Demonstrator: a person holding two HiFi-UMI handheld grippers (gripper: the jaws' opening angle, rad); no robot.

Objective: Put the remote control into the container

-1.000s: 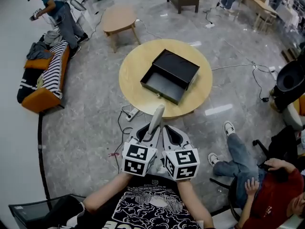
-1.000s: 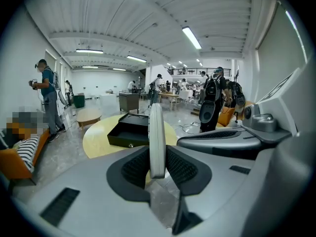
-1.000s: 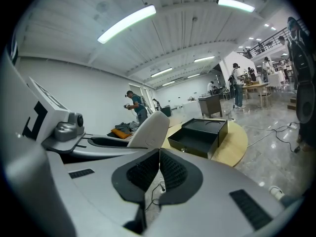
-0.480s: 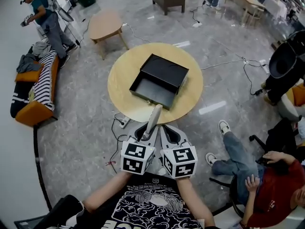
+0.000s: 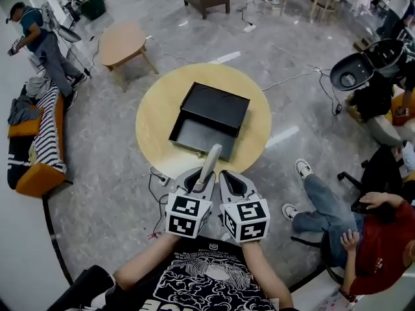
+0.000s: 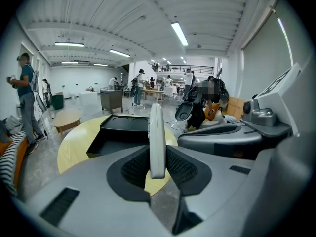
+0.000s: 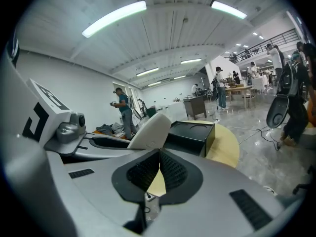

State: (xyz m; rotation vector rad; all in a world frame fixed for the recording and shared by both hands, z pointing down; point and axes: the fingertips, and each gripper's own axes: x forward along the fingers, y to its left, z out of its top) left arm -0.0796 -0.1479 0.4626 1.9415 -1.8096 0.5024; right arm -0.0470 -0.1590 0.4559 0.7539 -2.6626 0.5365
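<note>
Left gripper view: left gripper point(image 6: 157, 158) tight on the white remote control point(image 6: 156, 132); right gripper point(image 7: 158, 171), jaws together.

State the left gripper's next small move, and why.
Probably ease the left gripper forward until the remote hangs over the open part of the container. The jaws are clamped on the remote, and its tip reaches only the near edge of the table, short of the container.
</note>
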